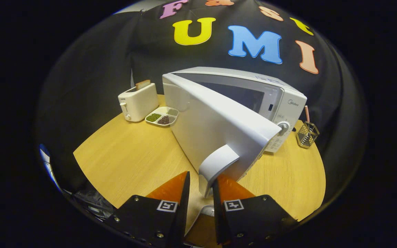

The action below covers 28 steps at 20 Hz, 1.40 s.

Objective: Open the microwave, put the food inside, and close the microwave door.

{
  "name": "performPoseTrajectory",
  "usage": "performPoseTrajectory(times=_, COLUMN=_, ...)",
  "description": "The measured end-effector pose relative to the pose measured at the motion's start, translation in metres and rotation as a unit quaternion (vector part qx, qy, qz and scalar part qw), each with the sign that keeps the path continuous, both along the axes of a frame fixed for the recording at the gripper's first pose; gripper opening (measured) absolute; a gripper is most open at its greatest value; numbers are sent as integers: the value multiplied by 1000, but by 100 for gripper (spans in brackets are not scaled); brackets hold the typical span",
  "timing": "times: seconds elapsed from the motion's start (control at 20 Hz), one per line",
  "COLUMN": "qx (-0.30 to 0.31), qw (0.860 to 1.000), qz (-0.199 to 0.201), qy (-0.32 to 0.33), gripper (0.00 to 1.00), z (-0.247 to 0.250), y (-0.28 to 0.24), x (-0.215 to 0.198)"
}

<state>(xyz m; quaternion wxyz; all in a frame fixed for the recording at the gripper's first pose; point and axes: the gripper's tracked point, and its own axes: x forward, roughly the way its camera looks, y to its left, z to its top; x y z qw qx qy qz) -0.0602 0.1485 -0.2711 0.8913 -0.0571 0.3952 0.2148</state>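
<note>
The white microwave stands on the round wooden table with its door swung partly open toward me; part of the dark inside shows behind it. The door's handle reaches down between my fingers. My gripper is shut on the handle's lower end, one finger on each side. The food is a white three-part tray with green and dark beans. It lies on the table beyond the door's hinge side, between the microwave and a toaster.
A white toaster with a slice of bread in its slot stands left of the tray. A wire holder with a striped straw sits to the right of the microwave's dial. Bare tabletop lies left of the fingers.
</note>
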Motion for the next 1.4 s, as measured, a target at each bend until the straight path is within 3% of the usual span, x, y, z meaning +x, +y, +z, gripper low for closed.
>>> performPoseTrajectory(times=0.05, qx=12, qw=1000, qz=6, qy=9, gripper=35, z=-3, y=9, x=-6)
performPoseTrajectory(times=0.1, qx=21, qw=999, qz=12, qy=24, gripper=53, z=-4, y=18, x=-19)
performPoseTrajectory(times=0.2, qx=12, qw=999, qz=20, qy=28, gripper=78, z=-10, y=25, x=-30)
performPoseTrajectory(times=1.1, qx=-17, qw=996, qz=67, qy=57, gripper=78, z=-2, y=101, x=-96)
performPoseTrajectory(times=1.4, qx=17, qw=993, qz=92, qy=77, gripper=78, z=7, y=149, x=-123)
